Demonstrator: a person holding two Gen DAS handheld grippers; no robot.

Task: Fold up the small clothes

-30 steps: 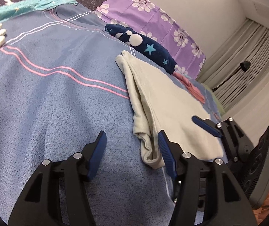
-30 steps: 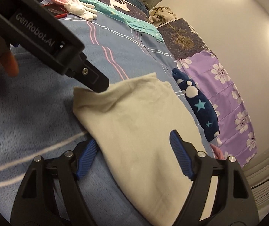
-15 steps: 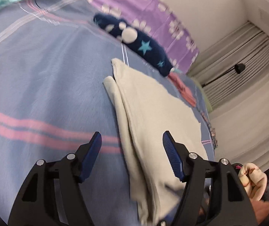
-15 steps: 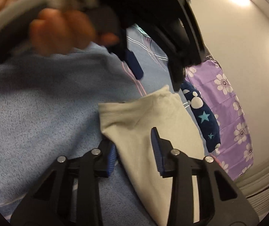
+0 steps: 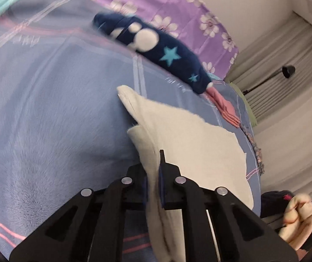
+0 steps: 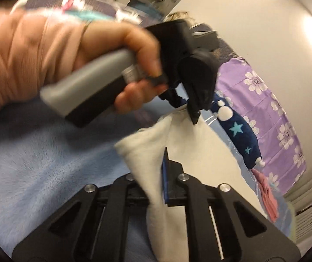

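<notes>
A cream garment (image 5: 188, 142) lies folded on the blue bedspread (image 5: 46, 109). My left gripper (image 5: 153, 170) is closing on its near left edge, and cloth fills the gap between the pads. In the right wrist view the same cream garment (image 6: 199, 152) is lifted at two corners. My right gripper (image 6: 156, 174) is closing on the near corner, with cloth between its pads. Beyond it the left gripper (image 6: 194, 118), held by a person's hand (image 6: 123, 43), pinches the far corner.
A navy garment with stars and white dots (image 5: 156, 45) lies behind the cream one, with a pink garment (image 5: 225, 107) at its right end. A purple floral pillow (image 5: 177, 6) lines the back. Curtains and a black lamp (image 5: 287, 71) stand to the right.
Both grippers went from wide open to closed on the cream garment's edge. The left gripper travelled along the edge to the far corner. The cloth now rises off the bed.
</notes>
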